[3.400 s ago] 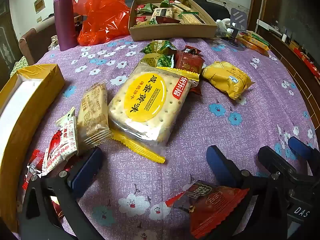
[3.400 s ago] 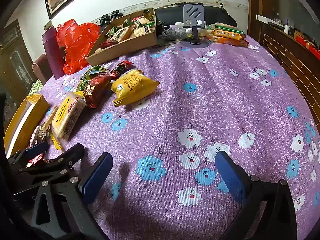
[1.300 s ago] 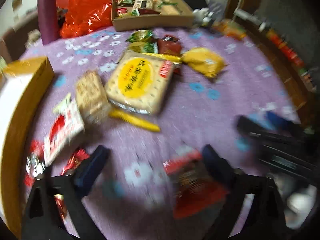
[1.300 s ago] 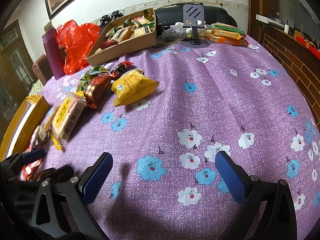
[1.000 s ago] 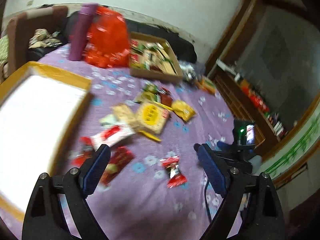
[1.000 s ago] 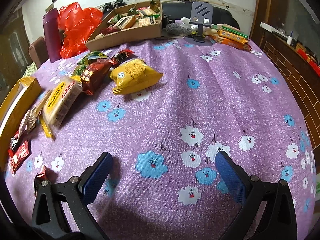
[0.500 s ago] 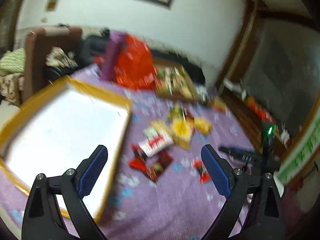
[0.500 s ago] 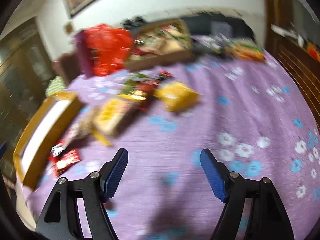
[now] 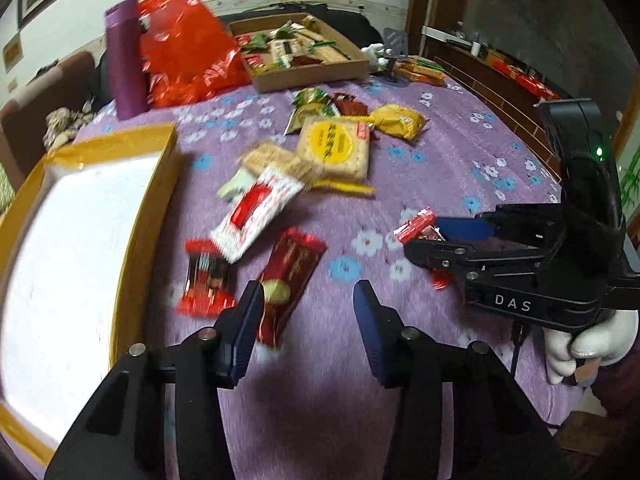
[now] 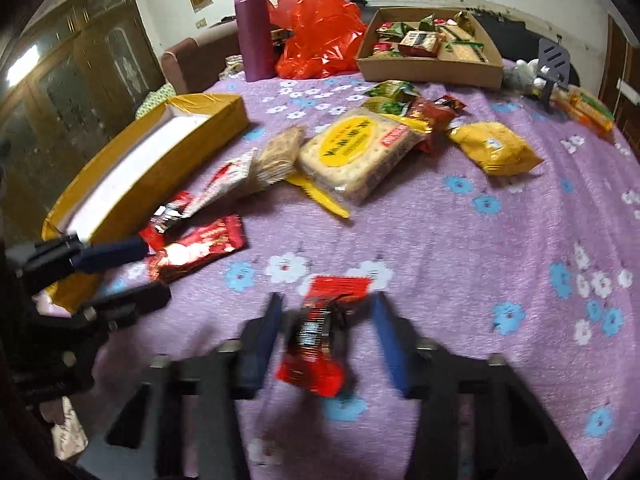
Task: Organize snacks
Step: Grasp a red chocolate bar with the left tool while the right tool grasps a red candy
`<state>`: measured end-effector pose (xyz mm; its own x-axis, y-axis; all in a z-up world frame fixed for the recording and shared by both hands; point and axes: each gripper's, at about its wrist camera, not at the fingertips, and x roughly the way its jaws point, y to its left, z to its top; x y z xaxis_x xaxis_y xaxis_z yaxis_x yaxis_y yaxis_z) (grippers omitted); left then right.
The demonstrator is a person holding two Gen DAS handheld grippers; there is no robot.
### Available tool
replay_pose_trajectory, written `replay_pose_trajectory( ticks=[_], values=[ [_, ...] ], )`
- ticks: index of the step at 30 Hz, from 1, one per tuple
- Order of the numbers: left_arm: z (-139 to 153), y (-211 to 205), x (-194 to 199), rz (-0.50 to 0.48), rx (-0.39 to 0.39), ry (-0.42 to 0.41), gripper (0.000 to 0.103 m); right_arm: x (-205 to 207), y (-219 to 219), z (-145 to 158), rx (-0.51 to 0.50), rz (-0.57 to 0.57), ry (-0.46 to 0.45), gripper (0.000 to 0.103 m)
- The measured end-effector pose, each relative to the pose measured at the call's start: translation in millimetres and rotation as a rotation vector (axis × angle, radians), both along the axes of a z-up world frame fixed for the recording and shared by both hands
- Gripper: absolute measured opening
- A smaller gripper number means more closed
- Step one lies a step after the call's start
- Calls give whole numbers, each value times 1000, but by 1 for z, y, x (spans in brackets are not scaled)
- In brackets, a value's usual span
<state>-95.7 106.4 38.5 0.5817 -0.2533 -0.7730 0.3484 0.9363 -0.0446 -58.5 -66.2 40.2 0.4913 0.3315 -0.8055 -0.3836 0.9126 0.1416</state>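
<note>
We hold our left gripper [image 9: 306,322] tilted down over the desk, its jaws partly open after just closing in, nothing pressed between them. Our right gripper [image 10: 326,336] tilts down too, its jaws just closing in either side of a red snack packet [image 10: 316,344]. Our gloved right hand [image 9: 588,346] grips its handle.

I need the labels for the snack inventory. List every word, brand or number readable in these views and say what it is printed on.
"DAS": white letters on the black body of the right gripper, seen from the left wrist view.
Big cracker pack: characters on its yellow oval and red tag, too blurred to read.
Red snack wrappers and yellow snack bag: print blurred, unreadable.
</note>
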Motion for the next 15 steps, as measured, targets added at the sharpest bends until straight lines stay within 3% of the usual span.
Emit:
replay_pose_trajectory(
  ticks=[1,5,9,10,15],
  values=[
    [0,-3,4,-16,11,1,45,1,-3,-1,11,-4,8,28],
    [-11,-9,29,-51,67,48,44,9,-24,1,92,-9,49,25],
    [-26,-10,44,-50,97,100,33,7,-26,1,104,-2,44,25],
    [-25,-10,43,-52,84,86,27,6,-25,2,99,2,38,25],
    [-27,-17,33,-49,89,68,24,6,-23,1,84,13,17,26]
  ],
)
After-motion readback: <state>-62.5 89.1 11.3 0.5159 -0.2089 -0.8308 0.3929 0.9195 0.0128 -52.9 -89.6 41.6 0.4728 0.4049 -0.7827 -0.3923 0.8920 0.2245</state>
